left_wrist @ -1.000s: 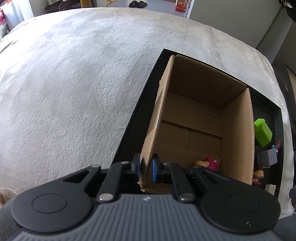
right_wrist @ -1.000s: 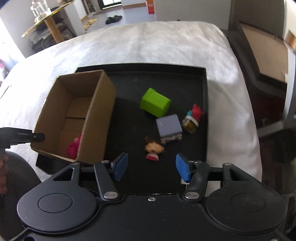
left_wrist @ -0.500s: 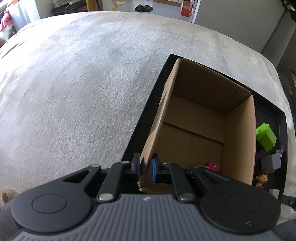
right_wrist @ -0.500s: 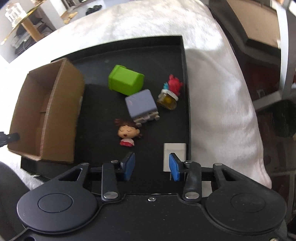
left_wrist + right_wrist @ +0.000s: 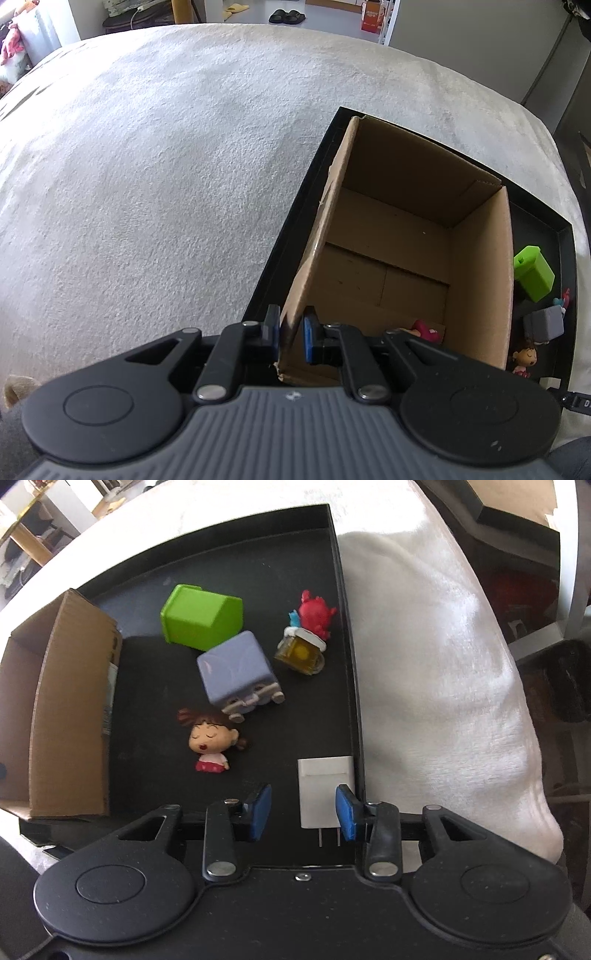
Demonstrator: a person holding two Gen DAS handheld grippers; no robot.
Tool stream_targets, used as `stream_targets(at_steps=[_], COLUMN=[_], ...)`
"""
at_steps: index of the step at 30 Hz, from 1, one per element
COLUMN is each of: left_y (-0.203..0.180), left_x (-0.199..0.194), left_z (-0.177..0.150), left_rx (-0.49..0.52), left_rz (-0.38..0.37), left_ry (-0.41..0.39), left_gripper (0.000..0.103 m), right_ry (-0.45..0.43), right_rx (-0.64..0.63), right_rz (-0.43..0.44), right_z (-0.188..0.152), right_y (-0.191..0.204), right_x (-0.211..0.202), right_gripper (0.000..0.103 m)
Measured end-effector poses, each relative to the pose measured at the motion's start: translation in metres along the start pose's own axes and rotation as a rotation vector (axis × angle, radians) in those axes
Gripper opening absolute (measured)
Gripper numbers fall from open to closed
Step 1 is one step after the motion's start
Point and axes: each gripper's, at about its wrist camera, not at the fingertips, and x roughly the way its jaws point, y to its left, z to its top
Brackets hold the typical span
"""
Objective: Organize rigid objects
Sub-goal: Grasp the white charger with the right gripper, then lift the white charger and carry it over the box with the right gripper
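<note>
A brown cardboard box (image 5: 406,258) stands at the left of a black tray (image 5: 258,554). My left gripper (image 5: 291,334) is shut on the box's near left wall. A pink toy (image 5: 426,330) lies inside the box. My right gripper (image 5: 303,814) is open, its fingers either side of a white plug charger (image 5: 325,786) lying by the tray's right rim, not touching it. On the tray also lie a green block (image 5: 201,618), a lilac cube toy (image 5: 238,674), a doll head figure (image 5: 208,744), a yellow jar toy (image 5: 301,653) and a red figure (image 5: 314,609).
The tray sits on a white fuzzy cover (image 5: 166,166). The cardboard box shows at the left of the right wrist view (image 5: 66,709). Dark furniture (image 5: 535,524) stands beyond the cover's right edge. Slippers (image 5: 286,15) lie on the floor far off.
My right gripper has moved forward and right over the tray and now straddles the white charger, its jaws narrower than a second ago. My left gripper still holds the box wall.
</note>
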Motion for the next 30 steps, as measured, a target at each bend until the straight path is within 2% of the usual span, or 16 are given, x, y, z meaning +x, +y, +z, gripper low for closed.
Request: stream_targets(at_steps=[3,7,12,21,30], left_y=[0.0,0.0,0.0,0.002,0.002], left_x=[0.001,0.001,0.002,0.002,0.0], left_z=[0.0,0.0,0.0,0.001,0.0], left_rx=[0.001,0.003,0.001,0.002,0.0], left_rz=[0.0,-0.001,-0.003,-0.019,-0.036], left_ry=[0.0,0.001,-0.001,-0.002,-0.005], left_gripper=[0.011,0.011,0.011,0.011,0.011], right_ry=[-0.006,0.05,0.036,-0.038,-0.093], right_rx=[-0.026,-0.024,-0.065,-0.112,-0.155], right_rz=[-0.05,-0.061,-0.075,-0.052,-0.017], right_z=[0.0,-0.001,-0.003,-0.011,-0.001], right_y=[0.003,0.004,0.014,0.033,0.06], right_x=[0.005,0.022,0.022,-0.005,-0.036], right_gripper=[0.039,0.037,0.036,0.036,0.036])
